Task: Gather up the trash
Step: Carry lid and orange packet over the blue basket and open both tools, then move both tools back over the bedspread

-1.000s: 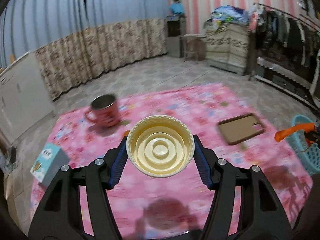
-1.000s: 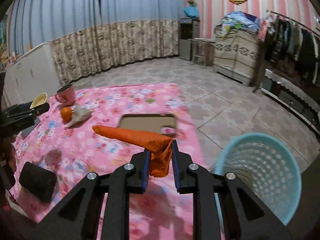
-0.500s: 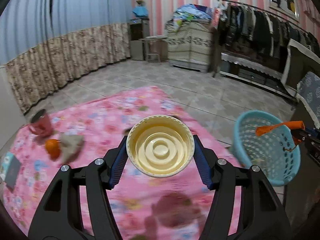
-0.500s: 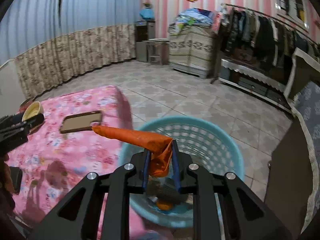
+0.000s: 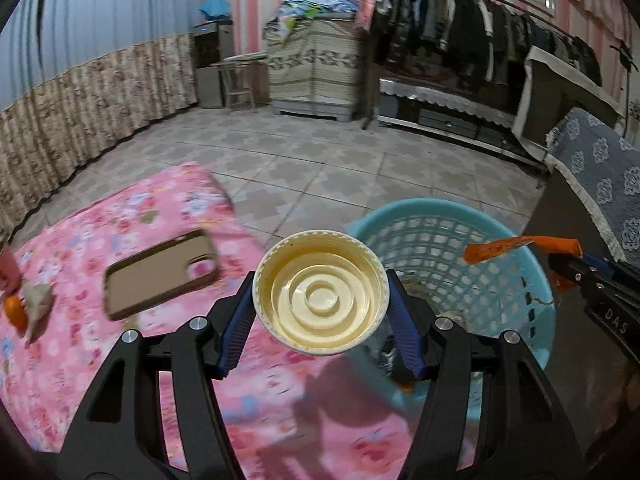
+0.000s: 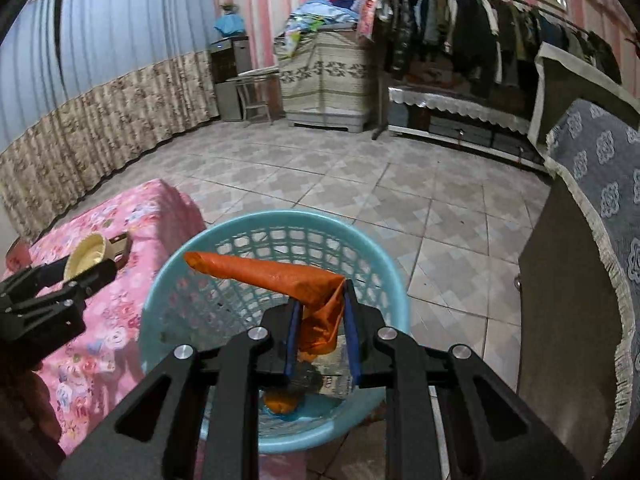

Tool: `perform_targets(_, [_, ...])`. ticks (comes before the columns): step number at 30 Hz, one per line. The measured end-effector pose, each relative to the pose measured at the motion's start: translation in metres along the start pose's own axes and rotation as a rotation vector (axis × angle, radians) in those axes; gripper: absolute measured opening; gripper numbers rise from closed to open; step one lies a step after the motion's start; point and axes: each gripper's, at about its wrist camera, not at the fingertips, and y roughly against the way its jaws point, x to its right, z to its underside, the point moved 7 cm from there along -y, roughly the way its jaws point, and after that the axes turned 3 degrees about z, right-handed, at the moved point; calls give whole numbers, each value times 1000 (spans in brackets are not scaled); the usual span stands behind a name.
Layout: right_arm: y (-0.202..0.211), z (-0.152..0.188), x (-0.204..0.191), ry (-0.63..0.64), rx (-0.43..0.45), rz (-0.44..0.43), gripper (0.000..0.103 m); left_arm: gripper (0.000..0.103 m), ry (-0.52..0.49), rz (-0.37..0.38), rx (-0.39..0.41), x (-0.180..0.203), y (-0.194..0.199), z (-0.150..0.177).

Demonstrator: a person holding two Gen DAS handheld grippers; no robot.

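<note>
Left wrist view: a brown phone case [image 5: 160,272], a crumpled tissue [image 5: 38,310] and an orange fruit [image 5: 16,311] lie on the pink floral tablecloth [image 5: 100,360]. The left gripper [image 5: 321,300] is clamped on a round, ridged cream plastic lid [image 5: 321,296], held over the table edge beside the turquoise lattice basket [image 5: 516,256].

Right wrist view: the right gripper [image 6: 320,328] pinches a crinkled orange wrapper [image 6: 280,276] above the basket [image 6: 392,280], its jaws slightly apart around the folds. Inside the basket lie orange scraps [image 6: 282,402] and dark litter, too blurred to identify.
</note>
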Motion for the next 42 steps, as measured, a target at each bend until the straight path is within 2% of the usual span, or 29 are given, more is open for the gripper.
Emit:
perform_targets(9, [-4, -3, 19, -28, -4, 27, 20, 61, -70, 54, -21, 42, -25, -13])
perform_targets(10, [-4, -3, 19, -29, -5, 28, 20, 63, -77, 64, -22, 45, -26, -14])
perform_targets(12, [-5, -3, 21, -29, -8, 31, 20, 79, -77, 64, -11, 46, -24, -17])
perform_targets(17, [-9, 2, 20, -25, -21, 34, 20, 84, -61, 26, 19, 32, -14, -26])
perform_targets(20, [-11, 2, 16, -11, -25, 33, 20, 90, -27, -23, 48, 5, 1, -31])
perform_targets(23, [-12, 5, 7, 2, -28, 29, 20, 93, -21, -115, 91, -27, 23, -32])
perform_targets(26, [-14, 7, -2, 13, -34, 22, 20, 97, 15, -175, 116, -57, 43, -30])
perform_targets(34, [-27, 3, -21, 44, -66, 48, 23, 98, 114, -324, 141, -160, 104, -21])
perform_targets(36, [-31, 3, -26, 41, -77, 45, 39, 98, 131, -367, 147, -188, 120, -16])
perform_targets(39, [-34, 4, -30, 49, -78, 70, 56, 98, 169, -438, 150, -234, 142, -9])
perform_targets(42, [-37, 5, -32, 46, -86, 88, 65, 98, 199, -497, 150, -279, 162, -1])
